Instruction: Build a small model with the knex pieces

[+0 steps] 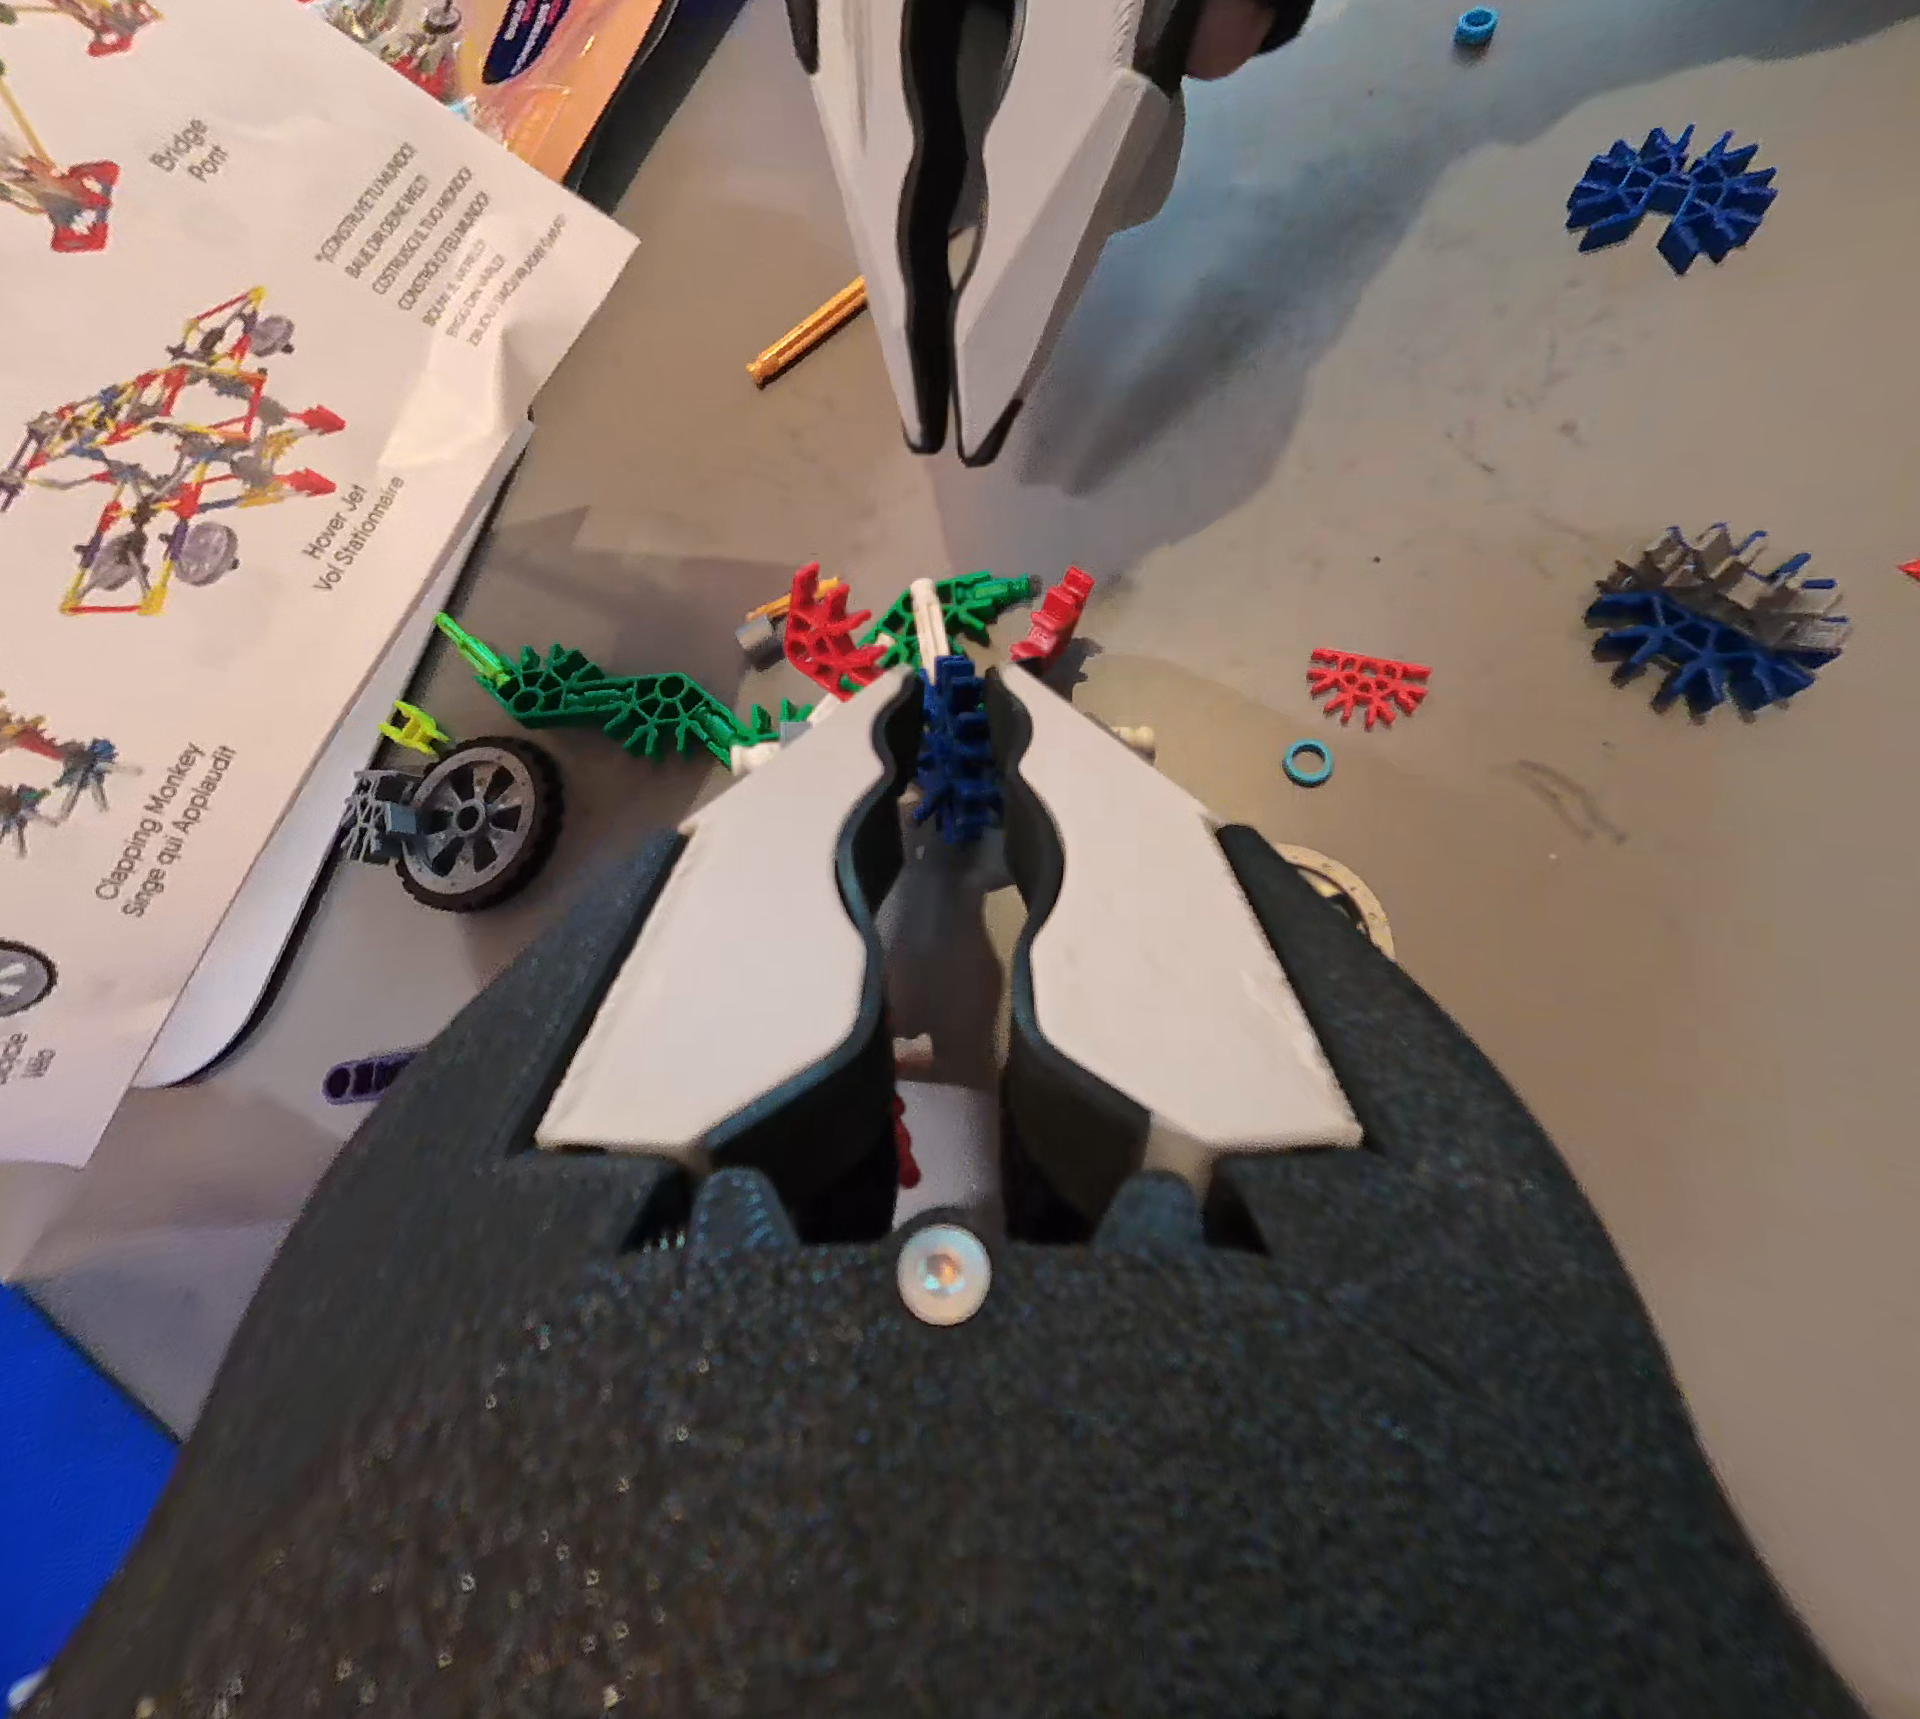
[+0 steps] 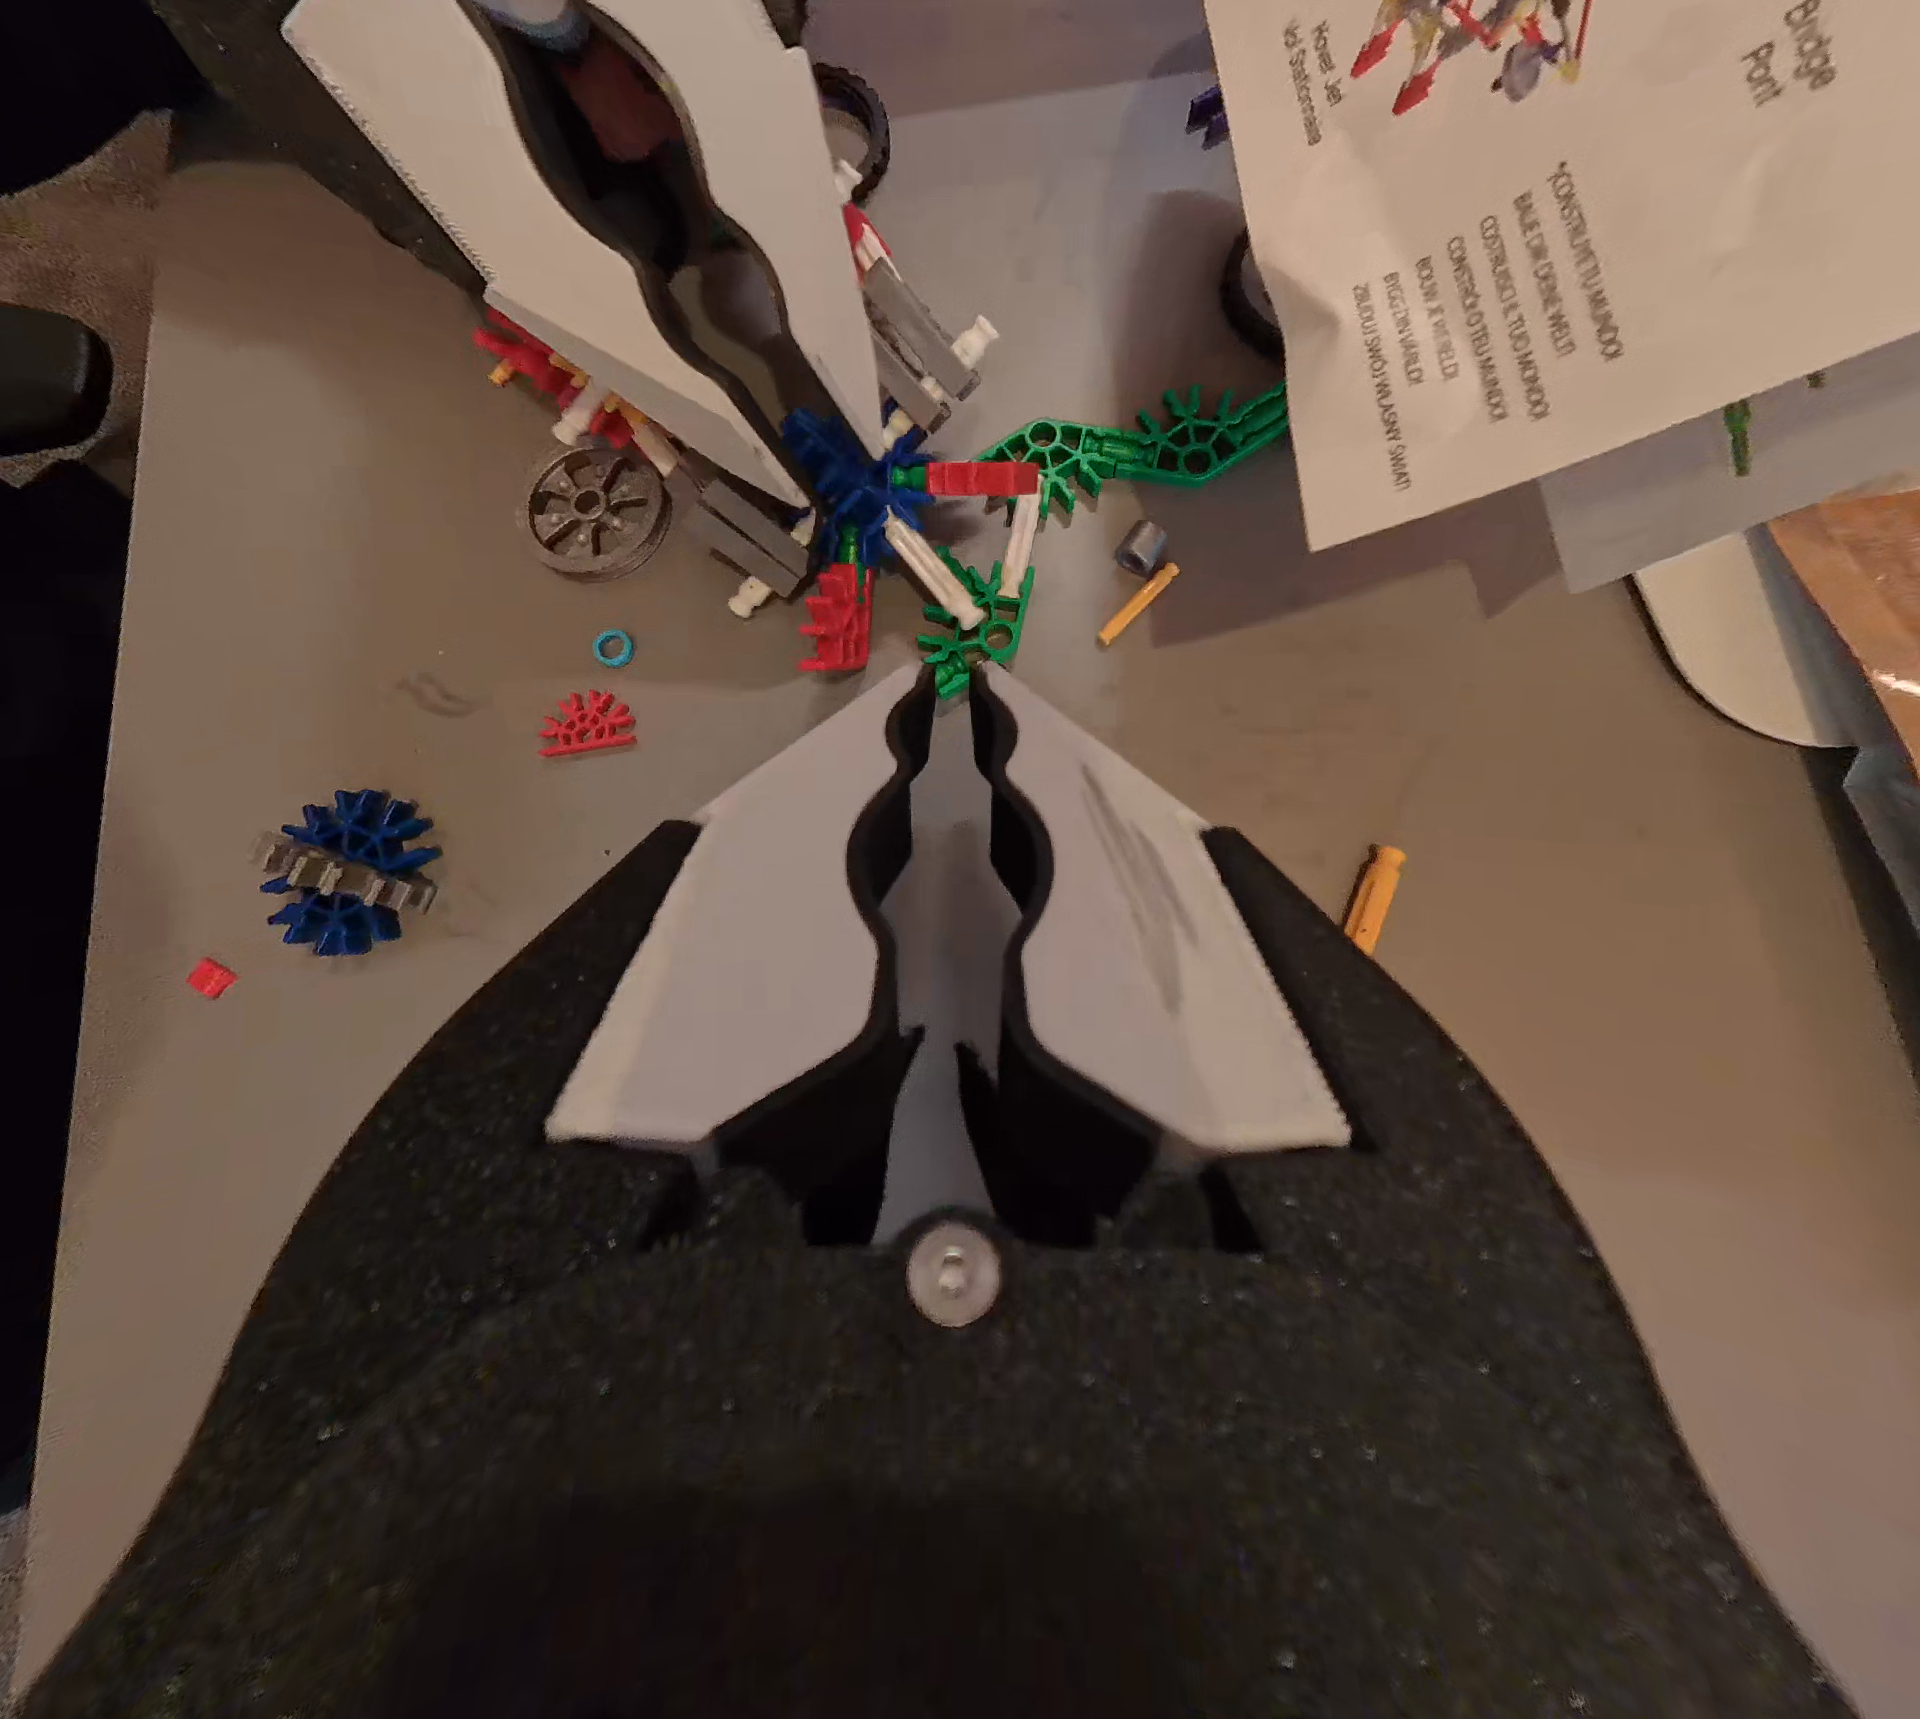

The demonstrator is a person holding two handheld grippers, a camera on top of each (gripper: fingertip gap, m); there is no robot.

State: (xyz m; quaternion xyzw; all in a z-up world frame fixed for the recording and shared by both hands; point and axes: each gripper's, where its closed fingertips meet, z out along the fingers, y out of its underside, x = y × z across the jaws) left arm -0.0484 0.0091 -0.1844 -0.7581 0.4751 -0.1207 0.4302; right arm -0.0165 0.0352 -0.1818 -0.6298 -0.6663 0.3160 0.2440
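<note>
On the worktop (image 1: 1455, 443), mid-scene: blue connector (image 1: 956, 755) clamped in left tongs (image 1: 954, 693); right tongs (image 2: 951, 682) nearly together, empty, tips beside green connector (image 2: 982, 630), just right of it.

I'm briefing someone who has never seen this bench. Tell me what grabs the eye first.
At the centre, the left gripper is clamped on a blue snowflake connector in a half-built assembly of red, green and white pieces, while the right gripper has its tips nearly closed at a green connector on the near end. Printed instruction sheets overlap the table's left side, and loose blue connectors lie right.
</note>
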